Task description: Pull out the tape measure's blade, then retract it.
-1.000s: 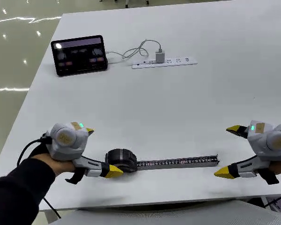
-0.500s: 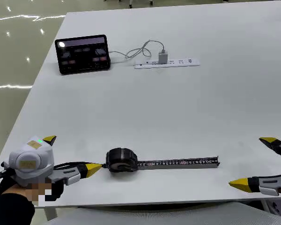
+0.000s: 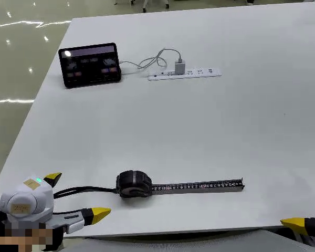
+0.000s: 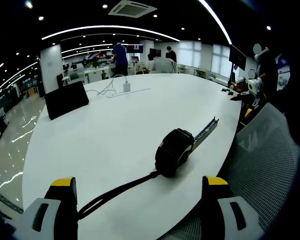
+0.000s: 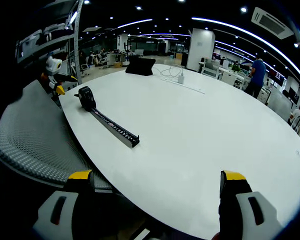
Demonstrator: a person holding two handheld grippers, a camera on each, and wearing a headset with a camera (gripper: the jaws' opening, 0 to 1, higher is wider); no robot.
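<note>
The left gripper [image 3: 77,195] is spread wide at the table's [image 3: 199,121] front edge, its 2 jaws holding nothing. The right gripper [image 5: 157,176] is equally wide and empty. The tape measure [image 3: 134,184] lies near that edge, its blade [image 3: 199,185] extended flat to the right, apart from both grippers.

The tabletop [image 3: 199,131] is smooth, matt white. The tape measure's case [image 3: 134,184] looks like dull black plastic; its blade [image 3: 199,185] looks dark and matt. At upper left the floor [image 3: 16,52] is glossy, mirroring lights. The left tool [image 3: 77,195] has a smooth white plastic shell.
</note>
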